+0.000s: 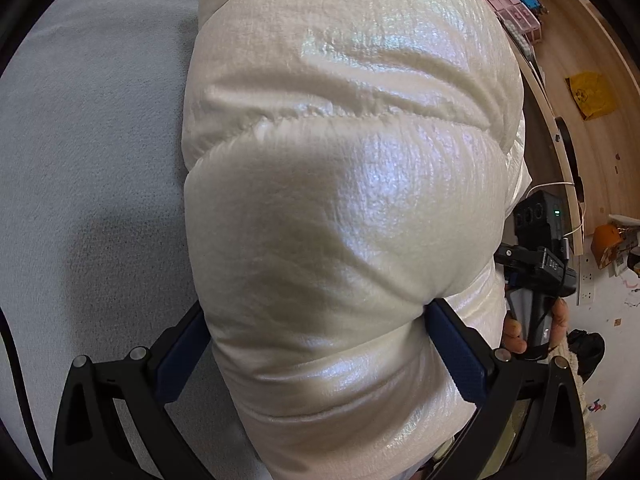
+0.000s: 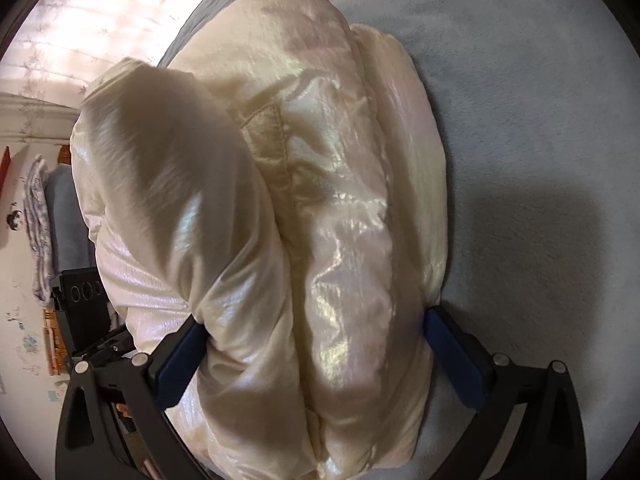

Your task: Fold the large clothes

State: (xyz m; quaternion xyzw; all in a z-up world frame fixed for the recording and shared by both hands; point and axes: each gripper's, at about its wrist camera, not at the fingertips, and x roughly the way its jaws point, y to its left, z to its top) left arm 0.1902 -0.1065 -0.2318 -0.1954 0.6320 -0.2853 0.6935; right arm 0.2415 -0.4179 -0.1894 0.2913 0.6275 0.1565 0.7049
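Hand-held grippers on jacket, grey bedspread

The left gripper holds its blue pads wide, pressed on a puffy bulk. The right gripper does likewise (a hand grips its handle).

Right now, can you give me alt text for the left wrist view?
The left gripper is clamped on a puffy cream padded jacket that fills the frame, above a pale grey bed cover. At right, a hand holds the right gripper's handle.
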